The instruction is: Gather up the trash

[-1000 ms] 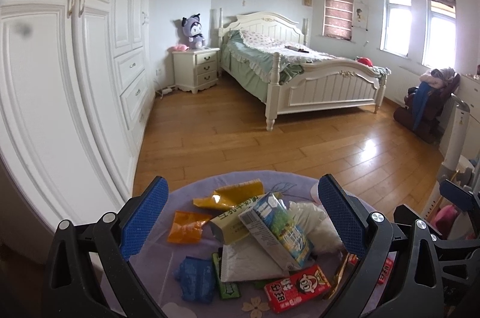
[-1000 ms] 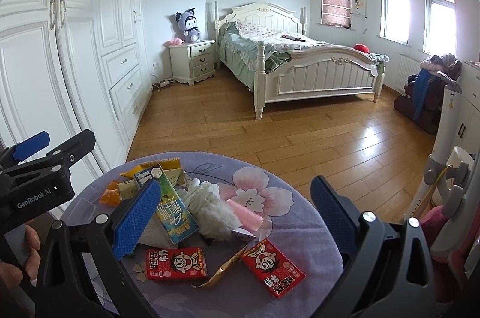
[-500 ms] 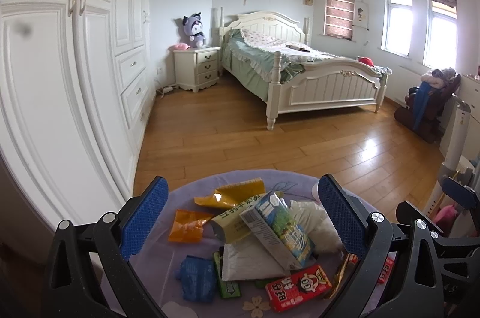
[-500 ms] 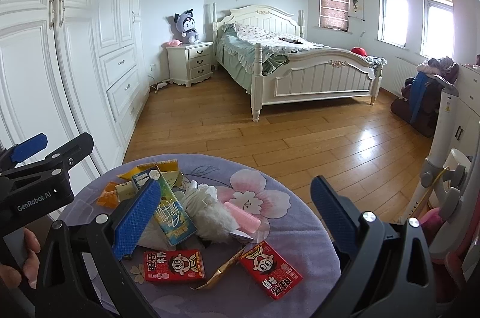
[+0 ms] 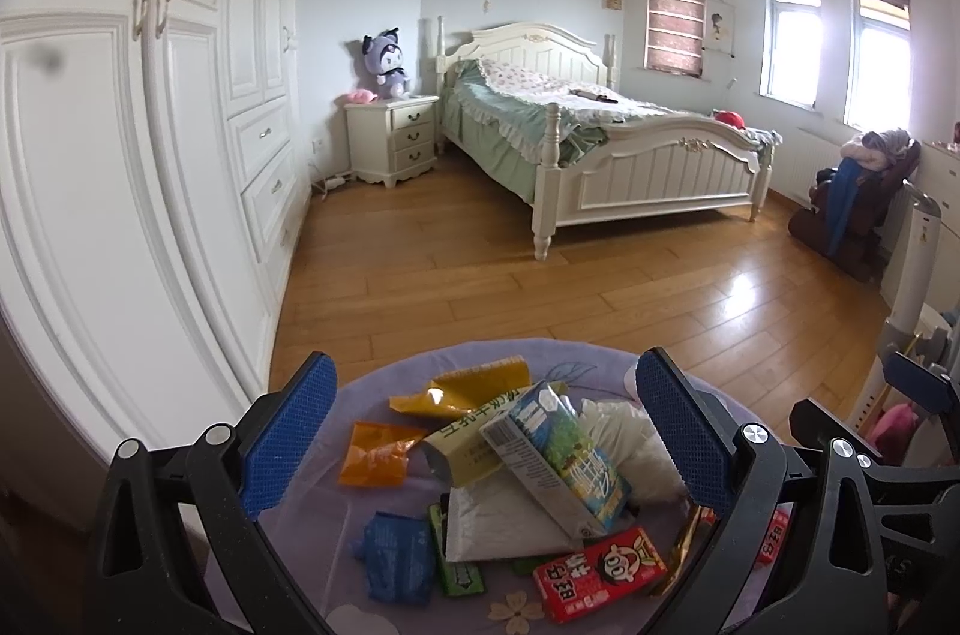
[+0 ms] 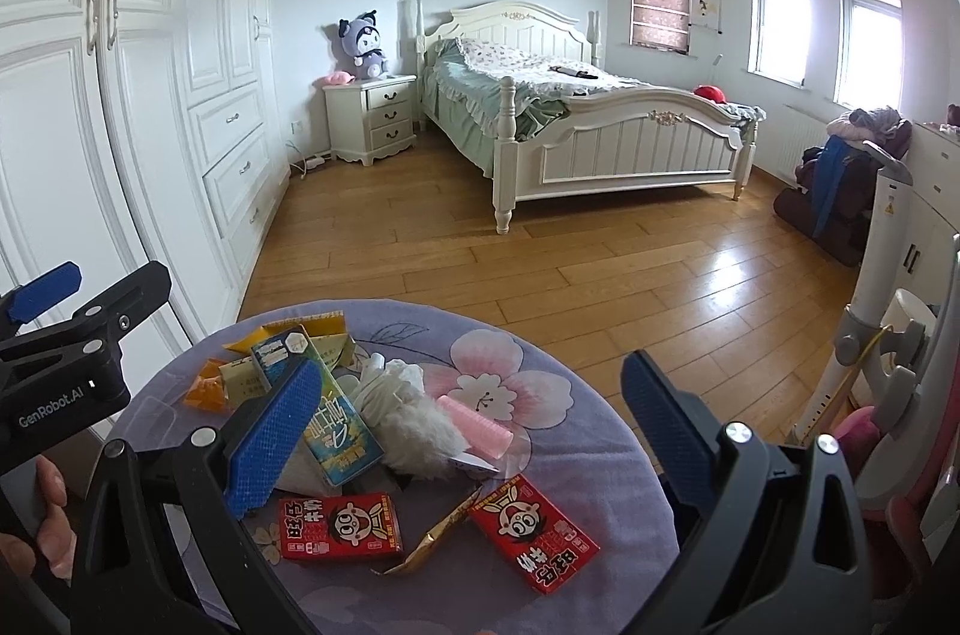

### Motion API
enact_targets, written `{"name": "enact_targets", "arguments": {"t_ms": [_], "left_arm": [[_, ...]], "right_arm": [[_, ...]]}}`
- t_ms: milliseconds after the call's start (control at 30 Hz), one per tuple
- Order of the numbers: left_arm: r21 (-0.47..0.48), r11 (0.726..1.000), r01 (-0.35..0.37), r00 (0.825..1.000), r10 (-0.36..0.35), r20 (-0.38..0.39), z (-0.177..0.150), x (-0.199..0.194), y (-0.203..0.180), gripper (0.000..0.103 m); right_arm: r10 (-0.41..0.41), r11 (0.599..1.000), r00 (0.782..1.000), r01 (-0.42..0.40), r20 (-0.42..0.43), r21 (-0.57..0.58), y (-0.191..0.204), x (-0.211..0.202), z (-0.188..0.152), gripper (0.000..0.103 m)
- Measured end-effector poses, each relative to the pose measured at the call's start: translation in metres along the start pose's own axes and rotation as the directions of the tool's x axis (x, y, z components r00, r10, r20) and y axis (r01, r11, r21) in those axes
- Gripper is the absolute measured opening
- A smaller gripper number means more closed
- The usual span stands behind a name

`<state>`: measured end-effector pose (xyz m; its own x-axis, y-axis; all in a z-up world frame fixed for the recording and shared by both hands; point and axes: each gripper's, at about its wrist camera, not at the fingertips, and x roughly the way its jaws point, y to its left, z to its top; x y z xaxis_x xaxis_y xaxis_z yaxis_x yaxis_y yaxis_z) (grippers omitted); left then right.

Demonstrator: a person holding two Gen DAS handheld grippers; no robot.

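A round table with a purple flowered cloth (image 6: 576, 461) carries a pile of trash. A blue-green drink carton (image 5: 558, 461) leans on a pale yellow box (image 5: 468, 440), with yellow (image 5: 462, 389), orange (image 5: 375, 461) and blue wrappers (image 5: 396, 554) to their left. White crumpled tissue (image 6: 414, 425), a pink roll (image 6: 474, 422), a gold wrapper (image 6: 441, 536) and two red cartons (image 6: 339, 527) (image 6: 534, 533) lie nearer the right gripper. My left gripper (image 5: 485, 371) hovers open above the pile. My right gripper (image 6: 471, 371) also stands open over it, holding nothing.
A white wardrobe (image 5: 180, 155) runs along the left, close to the table. Wooden floor (image 5: 540, 287) stretches to a white bed (image 5: 600, 143) and nightstand (image 5: 396, 143). A white appliance (image 6: 888, 275) and pink items stand at the right. A hand (image 6: 42, 515) holds the left gripper.
Almost nothing. The right wrist view has drifted slightly; both grippers stay open above the trash, which has not moved.
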<state>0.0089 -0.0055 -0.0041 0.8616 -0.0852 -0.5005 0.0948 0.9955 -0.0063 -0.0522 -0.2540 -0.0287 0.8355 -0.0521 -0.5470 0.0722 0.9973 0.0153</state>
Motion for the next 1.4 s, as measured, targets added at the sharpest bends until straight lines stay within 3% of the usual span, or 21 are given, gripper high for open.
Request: {"name": "enact_targets", "arguments": {"t_ms": [933, 1233, 1400], "left_arm": [[-0.002, 1.0, -0.002, 1.0, 0.002, -0.005, -0.004, 0.004, -0.001, 0.098], [-0.019, 1.0, -0.019, 0.999, 0.018, -0.051, -0.008, 0.016, 0.007, 0.098], [-0.013, 1.0, -0.018, 0.998, 0.017, -0.065, -0.012, 0.021, 0.009, 0.098]], "right_arm": [[-0.008, 1.0, 1.0, 0.008, -0.014, -0.007, -0.003, 0.004, 0.003, 0.099], [-0.031, 0.999, 0.991, 0.034, -0.133, 0.023, -0.027, 0.031, -0.016, 0.099], [-0.039, 0.999, 0.985, 0.034, -0.169, -0.036, -0.022, 0.041, -0.028, 0.099]]}}
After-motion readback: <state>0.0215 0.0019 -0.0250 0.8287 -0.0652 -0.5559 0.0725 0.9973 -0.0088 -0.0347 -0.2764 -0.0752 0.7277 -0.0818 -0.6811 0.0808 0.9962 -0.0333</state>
